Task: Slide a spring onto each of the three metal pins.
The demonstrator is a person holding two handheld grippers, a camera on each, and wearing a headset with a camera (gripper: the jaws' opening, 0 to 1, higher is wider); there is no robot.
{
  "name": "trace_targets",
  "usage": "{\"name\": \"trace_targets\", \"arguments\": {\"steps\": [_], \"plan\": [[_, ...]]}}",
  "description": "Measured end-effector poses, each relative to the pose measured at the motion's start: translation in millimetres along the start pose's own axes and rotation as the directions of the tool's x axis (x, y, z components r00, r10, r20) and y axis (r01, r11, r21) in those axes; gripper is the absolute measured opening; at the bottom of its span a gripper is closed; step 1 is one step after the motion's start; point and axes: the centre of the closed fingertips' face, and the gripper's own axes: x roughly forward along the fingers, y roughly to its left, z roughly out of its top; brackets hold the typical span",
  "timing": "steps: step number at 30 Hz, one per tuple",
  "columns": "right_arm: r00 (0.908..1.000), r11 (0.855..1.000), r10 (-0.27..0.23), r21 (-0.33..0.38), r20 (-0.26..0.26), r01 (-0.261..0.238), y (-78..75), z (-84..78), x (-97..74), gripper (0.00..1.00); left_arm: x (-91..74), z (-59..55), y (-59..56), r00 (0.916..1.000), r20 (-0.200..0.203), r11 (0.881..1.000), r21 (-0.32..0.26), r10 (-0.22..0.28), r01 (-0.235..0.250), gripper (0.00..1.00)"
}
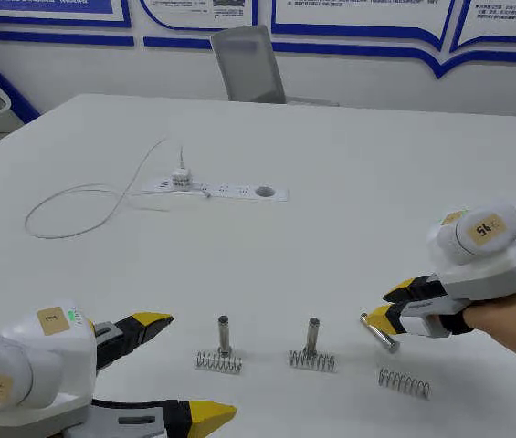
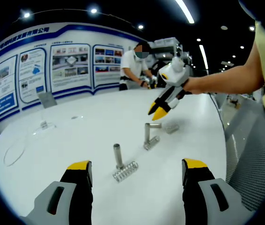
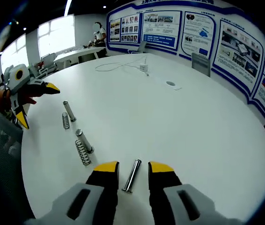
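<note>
1. Progress: no spring is on a pin yet, so all three fittings appear to remain.
2. Pins, three in all. The left pin (image 1: 224, 334) and the middle pin (image 1: 312, 332) stand upright on the white table (image 1: 349, 210). The third pin (image 1: 379, 332) appears to lie on its side, at 3 o'clock from the middle pin.
3. Springs, three in all, each lying flat. The first spring (image 1: 218, 362) is at 6 o'clock from the left pin's base. The second spring (image 1: 312, 360) is at 6 o'clock from the middle pin's base. The third spring (image 1: 404, 382) is at 5 o'clock from the fallen pin, near it but apart.
4. Right gripper (image 3: 133, 166): its jaws are slightly apart and straddle the third pin. A gap shows on either side, so nothing is clamped.
5. Left gripper (image 1: 189, 365): its jaws are wide apart and empty, at 9 o'clock from the first spring.
6. Judgement: the fallen pin probably needs gripping or righting before its spring can go on.
7. At 12 o'clock from the pins, well apart, lie one power strip (image 1: 221, 190) and one white cable (image 1: 84, 205).
</note>
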Motion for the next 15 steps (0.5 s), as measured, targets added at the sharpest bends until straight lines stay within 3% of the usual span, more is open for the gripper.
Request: {"name": "trace_targets", "arguments": {"steps": [15], "plan": [[0.9965,0.998,-0.013,0.064,-0.083,0.018,-5.9,-9.6,23.4,0.20,-0.1,-3.2,2.1,1.0000,-0.001,1.000,-0.014,0.003,-0.003,0.78]]}}
